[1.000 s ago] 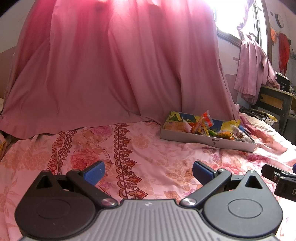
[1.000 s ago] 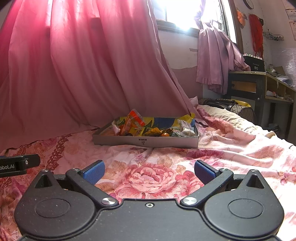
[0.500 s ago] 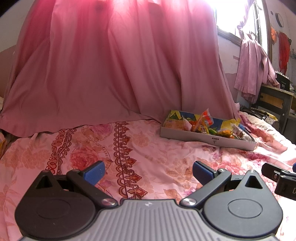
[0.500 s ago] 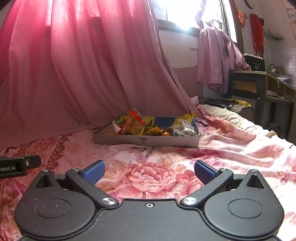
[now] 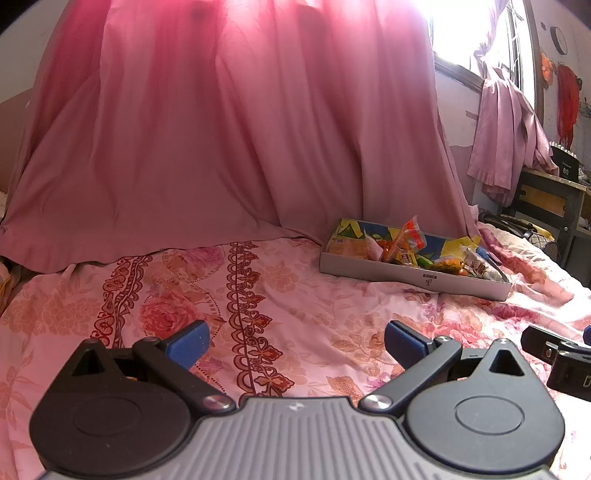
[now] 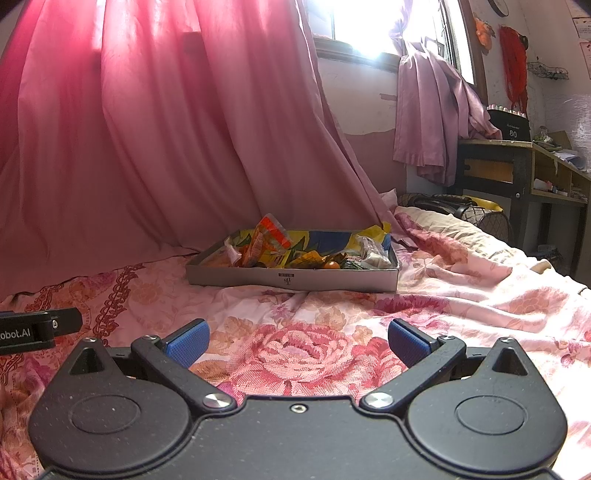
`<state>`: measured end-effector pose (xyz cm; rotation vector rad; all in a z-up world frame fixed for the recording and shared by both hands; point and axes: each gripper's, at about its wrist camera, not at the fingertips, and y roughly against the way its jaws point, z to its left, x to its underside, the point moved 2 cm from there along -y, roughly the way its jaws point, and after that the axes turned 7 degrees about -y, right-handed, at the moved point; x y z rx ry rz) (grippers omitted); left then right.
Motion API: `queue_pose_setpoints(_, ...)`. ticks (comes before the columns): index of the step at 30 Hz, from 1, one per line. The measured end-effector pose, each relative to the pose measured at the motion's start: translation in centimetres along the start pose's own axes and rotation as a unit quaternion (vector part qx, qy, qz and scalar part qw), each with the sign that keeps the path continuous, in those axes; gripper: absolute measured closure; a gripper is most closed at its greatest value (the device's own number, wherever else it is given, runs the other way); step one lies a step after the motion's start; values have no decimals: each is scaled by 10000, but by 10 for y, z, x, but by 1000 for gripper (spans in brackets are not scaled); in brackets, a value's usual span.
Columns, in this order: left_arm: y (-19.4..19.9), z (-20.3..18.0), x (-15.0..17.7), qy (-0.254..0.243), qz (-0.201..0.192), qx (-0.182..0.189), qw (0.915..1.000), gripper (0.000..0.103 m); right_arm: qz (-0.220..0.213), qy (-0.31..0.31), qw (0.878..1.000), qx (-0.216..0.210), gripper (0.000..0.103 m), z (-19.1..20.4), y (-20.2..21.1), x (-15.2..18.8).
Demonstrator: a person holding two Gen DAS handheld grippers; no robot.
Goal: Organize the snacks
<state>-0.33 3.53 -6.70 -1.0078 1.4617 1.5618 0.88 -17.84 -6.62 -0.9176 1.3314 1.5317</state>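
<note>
A shallow grey cardboard box point(image 5: 413, 272) lies on the floral bedspread, full of mixed snack packets point(image 5: 408, 242) in orange, yellow and green. In the right wrist view the box point(image 6: 291, 280) lies straight ahead, with its snack packets point(image 6: 271, 240) showing above the rim. My left gripper point(image 5: 293, 341) is open and empty, low over the bedspread, left of and well short of the box. My right gripper point(image 6: 297, 339) is open and empty, short of the box. The right gripper's body shows at the right edge of the left wrist view point(image 5: 554, 354).
A pink curtain point(image 5: 221, 129) hangs down onto the bed behind the box. A bright window point(image 6: 354, 26) and a hanging mauve cloth point(image 6: 432, 110) are to the right. A dark desk point(image 6: 517, 173) stands past the bed's right side. A dark bag point(image 6: 450, 203) lies by the pillow.
Both views have drifted very slightly; the box sits a little higher in the left wrist view. Both grippers stay open and empty.
</note>
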Motion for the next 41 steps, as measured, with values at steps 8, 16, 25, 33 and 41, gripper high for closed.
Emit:
queue_pose_setpoints(8, 0, 0, 0, 2, -1, -1, 10000, 0, 0, 0, 10000, 1, 1, 0, 0, 0)
queue_pose_setpoints(16, -1, -1, 0, 4, 10, 27, 10000, 0, 4, 3, 10000, 2, 1, 0, -1, 0)
queue_pose_setpoints(25, -2, -7, 3, -50, 201, 150, 9997, 0, 9, 7, 10000, 5, 1, 1, -1, 1)
queue_pose_setpoints(33, -1, -7, 2, -142, 159, 140, 9997, 0, 22, 11, 10000, 0, 1, 1, -1, 3)
queue_pose_setpoints(41, -2, -5, 2, -126, 188, 142, 9996, 0, 70, 15, 10000, -20, 1, -1, -2, 3)
